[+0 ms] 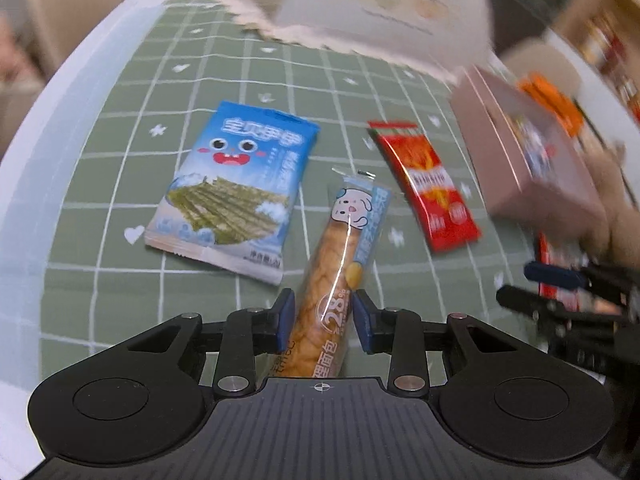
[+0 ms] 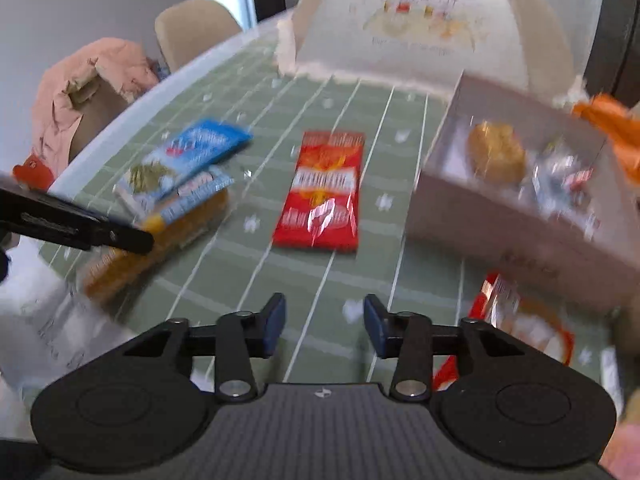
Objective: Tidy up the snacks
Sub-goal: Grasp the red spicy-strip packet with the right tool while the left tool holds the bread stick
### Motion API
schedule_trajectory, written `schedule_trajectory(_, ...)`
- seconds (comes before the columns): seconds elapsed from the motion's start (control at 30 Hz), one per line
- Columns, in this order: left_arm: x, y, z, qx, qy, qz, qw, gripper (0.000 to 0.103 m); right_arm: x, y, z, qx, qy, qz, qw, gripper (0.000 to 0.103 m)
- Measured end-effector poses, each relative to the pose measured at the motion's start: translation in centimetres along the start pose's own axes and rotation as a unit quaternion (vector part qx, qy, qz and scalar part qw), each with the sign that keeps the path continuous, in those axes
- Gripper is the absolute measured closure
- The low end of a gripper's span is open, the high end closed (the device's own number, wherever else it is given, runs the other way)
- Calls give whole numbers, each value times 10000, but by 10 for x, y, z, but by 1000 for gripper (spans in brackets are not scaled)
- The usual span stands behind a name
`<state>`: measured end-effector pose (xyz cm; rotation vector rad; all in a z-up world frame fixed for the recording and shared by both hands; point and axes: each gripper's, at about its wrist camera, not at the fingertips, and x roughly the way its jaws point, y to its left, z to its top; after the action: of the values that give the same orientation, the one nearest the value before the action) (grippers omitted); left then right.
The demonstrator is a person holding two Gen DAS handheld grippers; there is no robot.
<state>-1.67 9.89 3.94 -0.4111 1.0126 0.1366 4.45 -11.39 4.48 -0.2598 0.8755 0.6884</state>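
My left gripper (image 1: 322,318) is shut on a long bread stick pack (image 1: 340,256) with a cartoon dog on it; the pack points away over the green checked cloth. The pack also shows in the right wrist view (image 2: 176,224), with the left gripper (image 2: 120,236) at its near end. A blue seaweed pack (image 1: 236,188) lies left of it, also in the right wrist view (image 2: 188,160). A red snack pack (image 1: 424,184) lies flat to the right, also in the right wrist view (image 2: 324,192). My right gripper (image 2: 324,324) is open and empty above the cloth; in the left wrist view it (image 1: 560,288) is at the right edge.
A pinkish box (image 2: 516,200) holding snacks stands at the right, also in the left wrist view (image 1: 528,152). A red and orange pack (image 2: 516,320) lies near it. A white dome cover (image 2: 412,20) stands at the back. A chair (image 2: 192,28) and pink cloth (image 2: 92,84) are beyond the table edge.
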Motion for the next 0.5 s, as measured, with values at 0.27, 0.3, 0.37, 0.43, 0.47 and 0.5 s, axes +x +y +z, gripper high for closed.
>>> schedule_trajectory(0.27,-18,13,10,-718,-577,-535,9943,70,34,27,70,-71,-311,261,9992,42)
schedule_trajectory(0.3,-26,17,13,-743,-715,-603,9928,70,34,27,70,-71,-311,261,9992,42)
schedule_trajectory(0.37,-39,30,21,-782,-985,-409,9912,70,35,37,76,-28,-299,580,9979,37)
schedule_trajectory(0.43,-42,47,33,-907,-1117,-71,9896,70,39,54,76,-117,-241,840,9961,35)
schedule_trajectory(0.47,-41,54,38,-962,-1149,-21,9887,70,44,62,74,-199,-186,908,9955,35)
schedule_trajectory(0.5,-38,62,43,-987,-1163,-15,9883,70,49,72,71,-332,-101,933,9950,35)
